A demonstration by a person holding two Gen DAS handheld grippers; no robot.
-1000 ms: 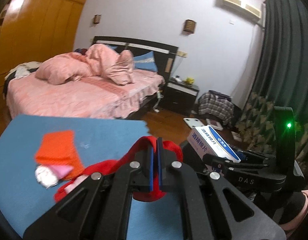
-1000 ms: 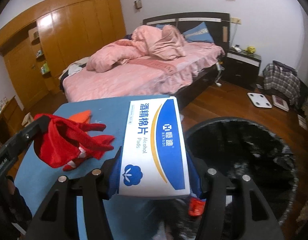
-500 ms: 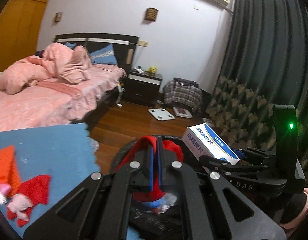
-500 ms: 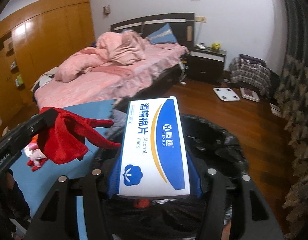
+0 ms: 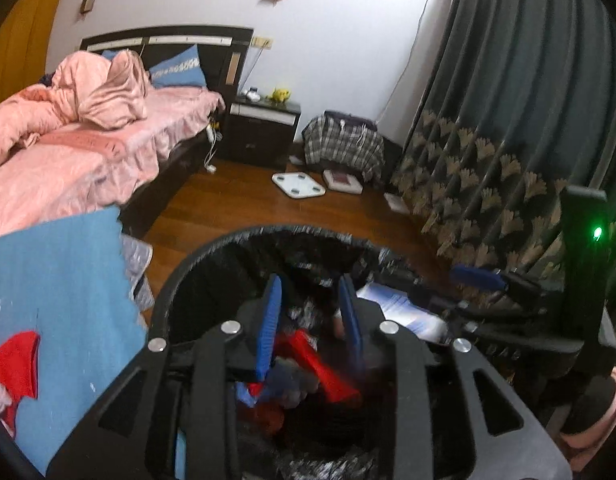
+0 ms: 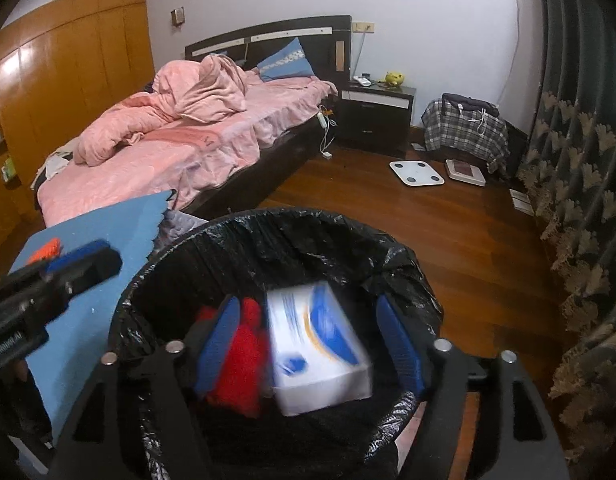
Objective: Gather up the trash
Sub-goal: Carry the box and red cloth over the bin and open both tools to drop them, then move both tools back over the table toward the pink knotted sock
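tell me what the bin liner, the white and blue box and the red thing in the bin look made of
Bin liner: thin glossy black plastic film, crinkled, with bright glints. White and blue box: probably printed cardboard, flat faces and sharp edges, though motion-blurred. Red thing: soft matte fabric, fuzzy and crumpled; blur leaves the weave unclear.

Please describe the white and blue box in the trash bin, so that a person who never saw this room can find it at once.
Start at the round trash bin lined with a black bag, standing beside the blue table. Inside it, between the open right gripper's blue fingers, sits the box, blurred in the right wrist view. It is the only white, hard-edged thing there, with a blue curve on top; the red cloth beside it is soft and shapeless.
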